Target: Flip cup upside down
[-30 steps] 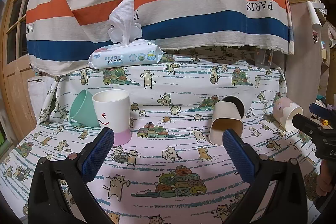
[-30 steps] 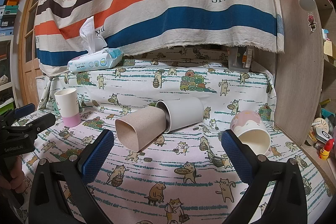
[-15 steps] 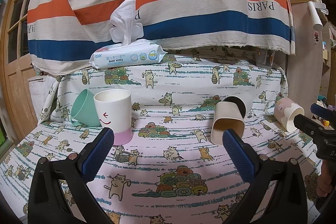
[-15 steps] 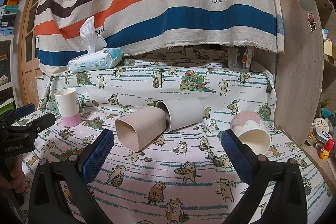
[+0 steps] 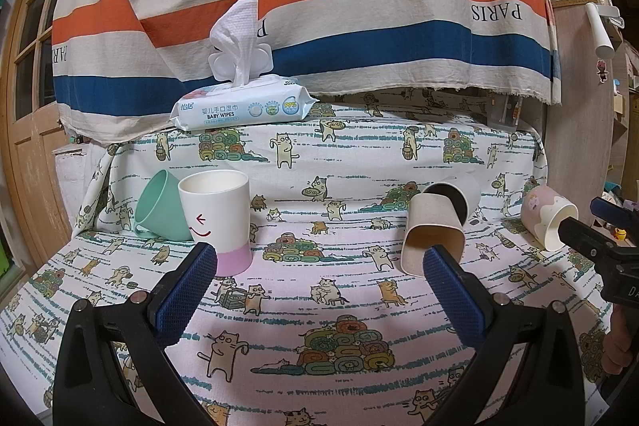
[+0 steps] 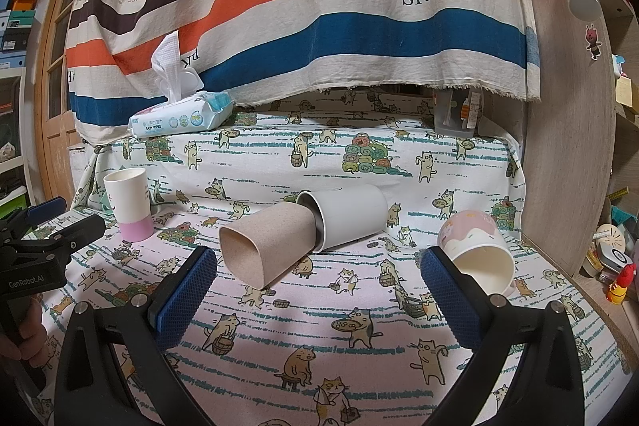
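A white cup with a pink base (image 5: 217, 222) stands upright, mouth up, at the left; it also shows in the right wrist view (image 6: 129, 202). A green cup (image 5: 159, 208) leans behind it. A beige cup (image 6: 267, 246) lies on its side against a white-grey cup (image 6: 347, 220), also on its side. A pink-and-cream cup (image 6: 477, 252) lies tipped at the right. My left gripper (image 5: 319, 290) is open and empty, short of the white cup. My right gripper (image 6: 319, 290) is open and empty, short of the beige cup.
A pack of baby wipes (image 5: 243, 106) sits on a raised ledge at the back under a striped cloth (image 5: 319, 6). A cat-print cloth (image 5: 319, 306) covers the table. A wooden panel (image 6: 571, 146) bounds the right side.
The left gripper has drifted slightly left and a little closer to the table. The right gripper and the cups have not moved.
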Motion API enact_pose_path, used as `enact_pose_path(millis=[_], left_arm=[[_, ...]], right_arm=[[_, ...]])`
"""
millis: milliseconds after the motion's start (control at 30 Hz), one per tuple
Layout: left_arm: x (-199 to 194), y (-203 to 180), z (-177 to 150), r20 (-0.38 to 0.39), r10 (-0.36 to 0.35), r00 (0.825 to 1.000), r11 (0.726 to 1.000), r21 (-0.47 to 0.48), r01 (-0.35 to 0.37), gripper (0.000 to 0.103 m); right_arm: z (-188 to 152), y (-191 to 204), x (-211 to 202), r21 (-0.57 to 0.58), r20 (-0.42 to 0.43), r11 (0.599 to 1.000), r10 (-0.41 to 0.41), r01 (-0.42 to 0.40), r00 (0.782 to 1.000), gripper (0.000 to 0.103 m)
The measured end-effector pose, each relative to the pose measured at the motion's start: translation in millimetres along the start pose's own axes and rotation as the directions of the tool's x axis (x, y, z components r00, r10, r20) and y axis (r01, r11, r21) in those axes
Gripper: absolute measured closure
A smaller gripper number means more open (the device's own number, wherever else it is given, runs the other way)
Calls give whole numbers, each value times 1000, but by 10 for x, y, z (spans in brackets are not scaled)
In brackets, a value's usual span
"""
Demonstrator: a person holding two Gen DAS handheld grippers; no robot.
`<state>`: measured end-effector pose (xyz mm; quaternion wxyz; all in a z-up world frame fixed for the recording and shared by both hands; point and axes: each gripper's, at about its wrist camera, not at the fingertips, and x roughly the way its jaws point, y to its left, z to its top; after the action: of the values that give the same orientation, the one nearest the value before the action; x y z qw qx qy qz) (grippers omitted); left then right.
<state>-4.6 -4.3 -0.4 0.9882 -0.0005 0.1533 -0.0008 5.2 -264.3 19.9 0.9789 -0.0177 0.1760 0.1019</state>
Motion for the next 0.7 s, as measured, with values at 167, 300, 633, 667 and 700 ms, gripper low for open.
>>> enact_pose_path(millis=[167,300,633,667,700], left_arm=[[3,3,-1,-4,-3,1000,1000,0,3,0],[-22,-24,3,0,-22,1000,1000,11,22,0],[-22,12,-1,3,-9,1000,1000,-3,9,0],[-21,13,0,2,-9,1000,1000,-3,9,0],[-20,13,0,1,-9,1000,1000,-3,9,0]], right_arm=[[-3,-4,0,0,0,1000,1,-1,1000,0],[-2,-2,0,0,0,1000,0,0,1000,0],[0,-1,1,0,0,1000,0,0,1000,0],[0,0,1,0,0,1000,0,0,1000,0],[0,-1,1,-1,0,1000,0,0,1000,0]])
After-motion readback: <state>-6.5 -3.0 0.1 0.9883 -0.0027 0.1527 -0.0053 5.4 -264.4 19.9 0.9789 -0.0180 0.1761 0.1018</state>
